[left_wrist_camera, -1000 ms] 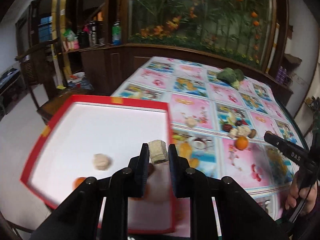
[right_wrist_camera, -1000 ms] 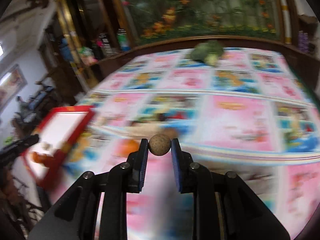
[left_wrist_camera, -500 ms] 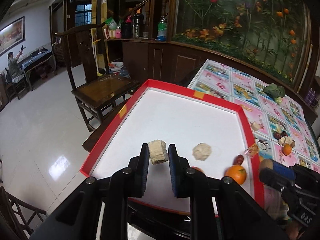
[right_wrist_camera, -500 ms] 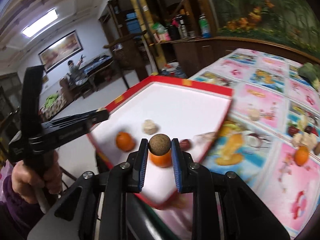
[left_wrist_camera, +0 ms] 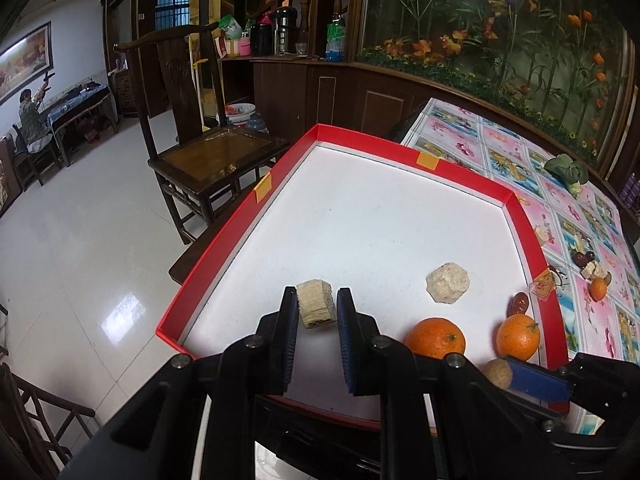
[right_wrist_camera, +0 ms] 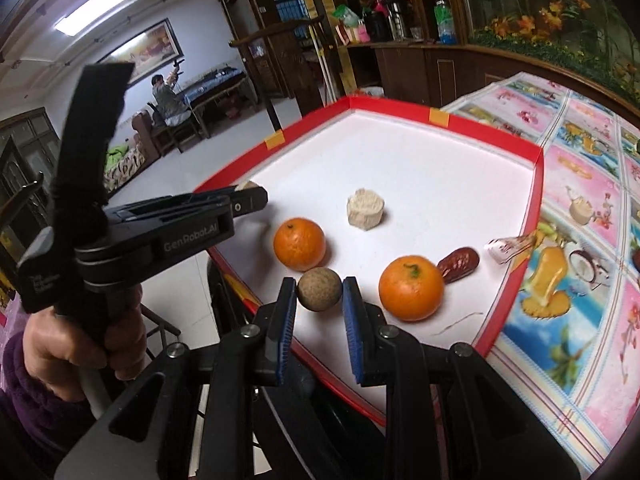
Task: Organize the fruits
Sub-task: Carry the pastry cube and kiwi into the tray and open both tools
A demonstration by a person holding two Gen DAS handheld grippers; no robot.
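1. White-floored red tray [left_wrist_camera: 280, 184] juts off a patterned tablecloth [left_wrist_camera: 600, 312]; a wooden chair stands beyond.
2. We see the left gripper [left_wrist_camera: 317, 312] clamped on a pale ribbed chunk [left_wrist_camera: 315, 307] over the tray's near left part. It looks light and crumbly; we judge its flat sides the best hold.
3. Right gripper [right_wrist_camera: 319, 296] pinches a small brown ball [right_wrist_camera: 319, 289] across its middle, just beside an orange [right_wrist_camera: 299, 244]. Hard and round, it may roll once freed.

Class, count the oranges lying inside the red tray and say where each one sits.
2. One orange lies beside the held brown ball; the other orange touches the date. None seems hidden.
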